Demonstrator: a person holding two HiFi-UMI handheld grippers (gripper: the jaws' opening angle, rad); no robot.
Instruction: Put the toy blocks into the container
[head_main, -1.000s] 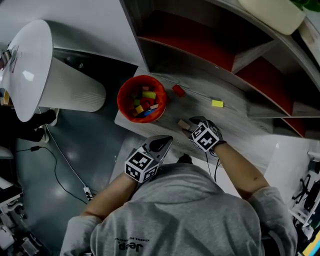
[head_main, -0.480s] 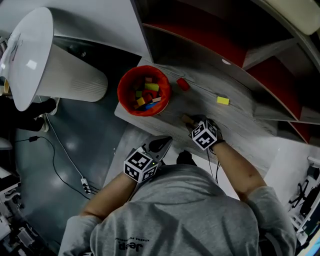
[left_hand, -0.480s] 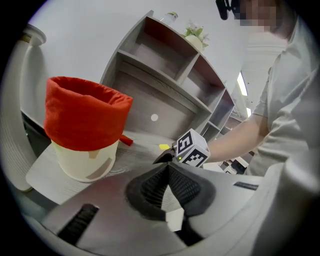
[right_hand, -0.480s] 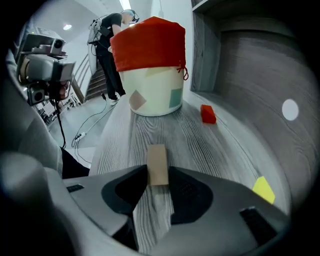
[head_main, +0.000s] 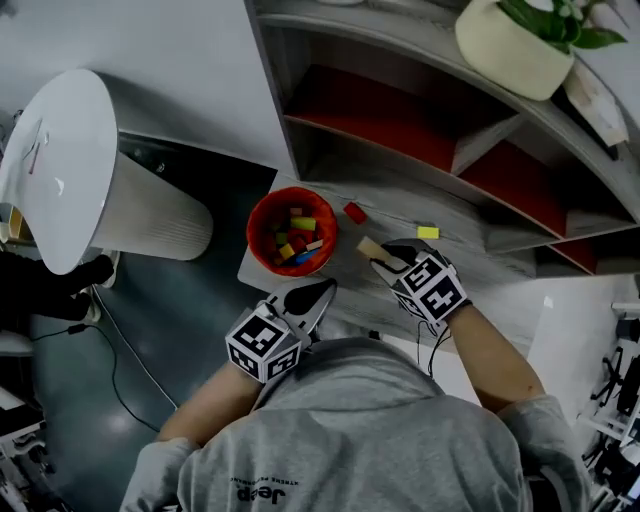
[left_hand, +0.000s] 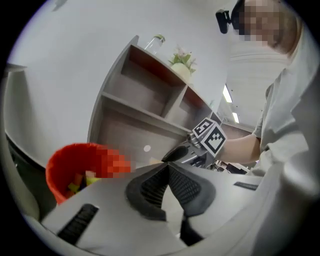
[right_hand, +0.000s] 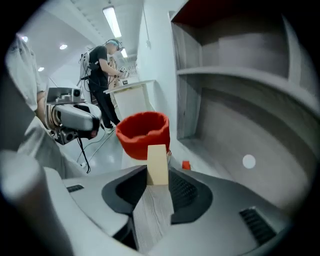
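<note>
Right gripper (head_main: 388, 260) clamps a beige block (head_main: 369, 249) over the worktop (head_main: 470, 262), beside the red container (head_main: 256, 228) at its left edge. Left gripper (head_main: 318, 294): jaws together, empty. Red block (head_main: 355, 212) and yellow block (head_main: 428, 232) lie near the rear edge.

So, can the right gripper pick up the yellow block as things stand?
Probably not yet. The right gripper is shut on a beige block, so its jaws are full. The yellow block lies bare on the table close by, nothing between; it only has to drop its load first.
</note>
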